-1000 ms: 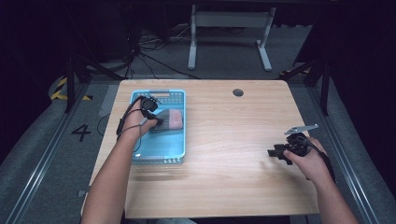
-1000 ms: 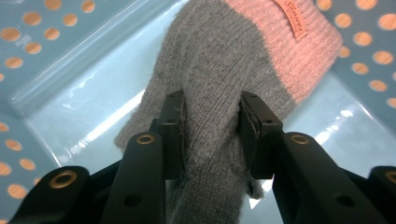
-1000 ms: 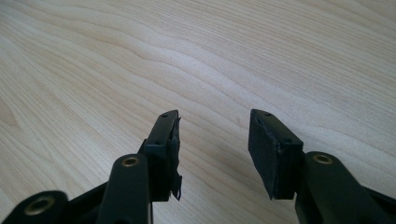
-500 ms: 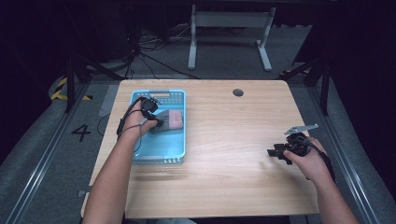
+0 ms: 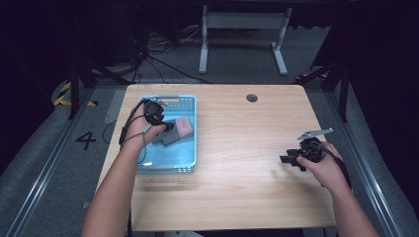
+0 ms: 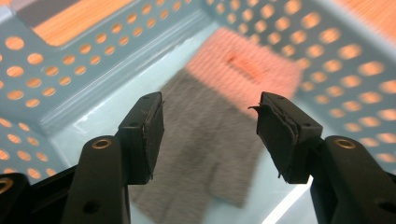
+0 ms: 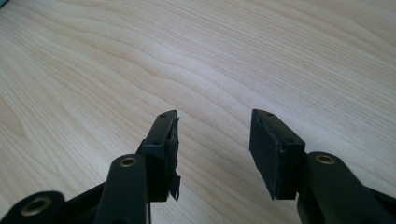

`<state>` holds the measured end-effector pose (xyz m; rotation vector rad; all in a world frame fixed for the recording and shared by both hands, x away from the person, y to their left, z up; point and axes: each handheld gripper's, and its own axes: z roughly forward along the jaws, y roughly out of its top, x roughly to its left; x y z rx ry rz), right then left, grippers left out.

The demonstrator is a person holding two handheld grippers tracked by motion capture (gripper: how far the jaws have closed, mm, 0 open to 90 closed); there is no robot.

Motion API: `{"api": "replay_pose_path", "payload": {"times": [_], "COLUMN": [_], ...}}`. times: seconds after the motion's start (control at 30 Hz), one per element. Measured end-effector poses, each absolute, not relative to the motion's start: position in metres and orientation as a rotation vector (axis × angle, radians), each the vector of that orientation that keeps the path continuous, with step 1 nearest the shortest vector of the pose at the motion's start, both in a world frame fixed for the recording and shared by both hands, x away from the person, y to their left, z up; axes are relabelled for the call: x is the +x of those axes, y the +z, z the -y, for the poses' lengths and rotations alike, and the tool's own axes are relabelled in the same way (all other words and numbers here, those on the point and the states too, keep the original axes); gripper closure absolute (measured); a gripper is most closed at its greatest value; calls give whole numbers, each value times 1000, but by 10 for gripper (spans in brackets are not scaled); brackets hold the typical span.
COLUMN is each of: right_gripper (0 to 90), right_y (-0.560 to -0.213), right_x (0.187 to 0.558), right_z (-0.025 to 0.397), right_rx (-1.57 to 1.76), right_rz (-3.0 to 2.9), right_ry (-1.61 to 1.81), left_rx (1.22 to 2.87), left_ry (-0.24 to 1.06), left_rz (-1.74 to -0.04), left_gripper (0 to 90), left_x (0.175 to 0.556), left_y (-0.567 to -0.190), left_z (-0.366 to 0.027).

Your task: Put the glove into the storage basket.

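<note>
so my left gripper hangs wide over the grey cloth in the blue basket, ready to pinch; right gripper idles open.

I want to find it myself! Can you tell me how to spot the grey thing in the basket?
Look at the light wooden table, then at the blue perforated plastic basket on its left side. Inside, under the open jaws of the left gripper, lies a flat grey cloth-like piece. Its neighbour is a pink piece beside it; the grey one is darker and longer.
</note>
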<state>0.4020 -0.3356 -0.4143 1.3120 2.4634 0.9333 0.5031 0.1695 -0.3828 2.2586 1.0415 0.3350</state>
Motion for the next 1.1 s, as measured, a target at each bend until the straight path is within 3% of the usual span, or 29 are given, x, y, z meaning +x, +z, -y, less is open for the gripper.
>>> {"api": "replay_pose_path", "payload": {"times": [0.57, 1.1], "right_gripper": [521, 513], "right_y": [-407, -406], "right_x": [422, 420], "right_z": [317, 315], "right_rx": [1241, 1225], "right_rz": [-2515, -2530], "right_ry": [961, 956], "left_rx": [2168, 2175], "left_ry": [234, 126], "left_rz": [-856, -704], "left_gripper": [410, 377], "left_x": [419, 365], "left_y": [-340, -356], "left_z": [-128, -87]}}
